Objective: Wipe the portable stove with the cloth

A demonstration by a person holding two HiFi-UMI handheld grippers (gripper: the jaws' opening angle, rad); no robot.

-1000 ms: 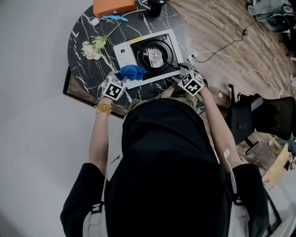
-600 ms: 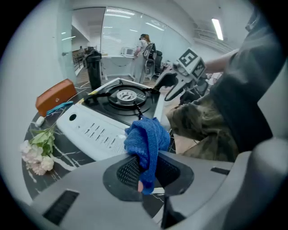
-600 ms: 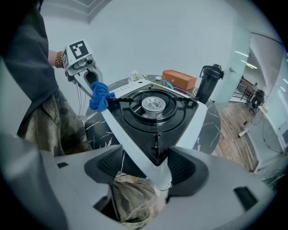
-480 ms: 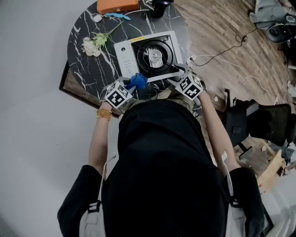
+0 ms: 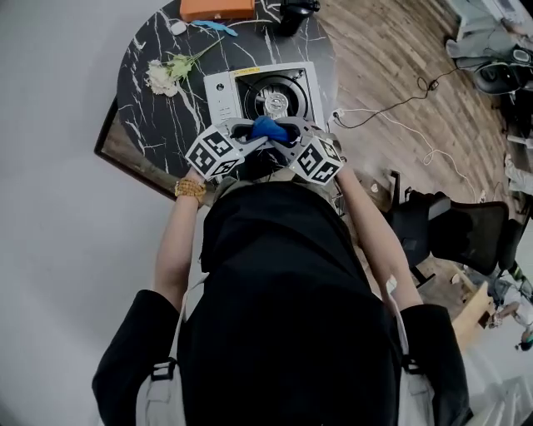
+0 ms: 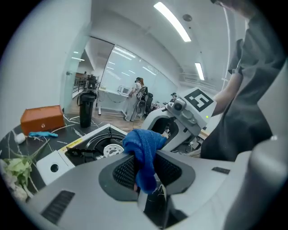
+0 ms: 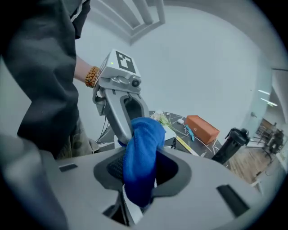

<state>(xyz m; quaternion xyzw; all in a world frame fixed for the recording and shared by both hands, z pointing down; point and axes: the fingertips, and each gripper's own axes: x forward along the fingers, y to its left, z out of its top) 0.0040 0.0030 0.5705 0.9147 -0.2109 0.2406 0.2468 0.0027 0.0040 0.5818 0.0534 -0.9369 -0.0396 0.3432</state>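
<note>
– While the cloth is held up like that, would you call any wiping done?

– Not from what shows. Starting at the left, the left gripper (image 5: pixel 248 133) has its jaws closed on one end of the blue cloth (image 5: pixel 268 127). They have just been easing apart a little, yet the fabric sits pinched between the pads.

– And the other side?

– The right gripper (image 5: pixel 289 133) has just been closing. Its jaws are clenched on the same cloth, with a bunched fold sticking out past the pads. So the cloth hangs between the two grippers, over the near edge of the portable stove (image 5: pixel 220 93). It looks lifted off the stove rather than pressed against it.

– Where does the stove sit?

– On the round black table (image 5: pixel 150 125). A flower (image 5: pixel 166 73) lies near the table's left edge, then comes the stove, toward the right edge. An orange box (image 5: pixel 218 8) stands at the far edge.

– So what is left?

– Nearly everything, I'd judge. Picking up the cloth is the finished part. With both grippers on it, this looks like a regrip or a pass from one to the other. The cloth has not yet been brought down and rubbed over the white panel and the burner ring. I cannot tell whether any part of the stove is already clean, since no streak or smear shows either way.
</note>
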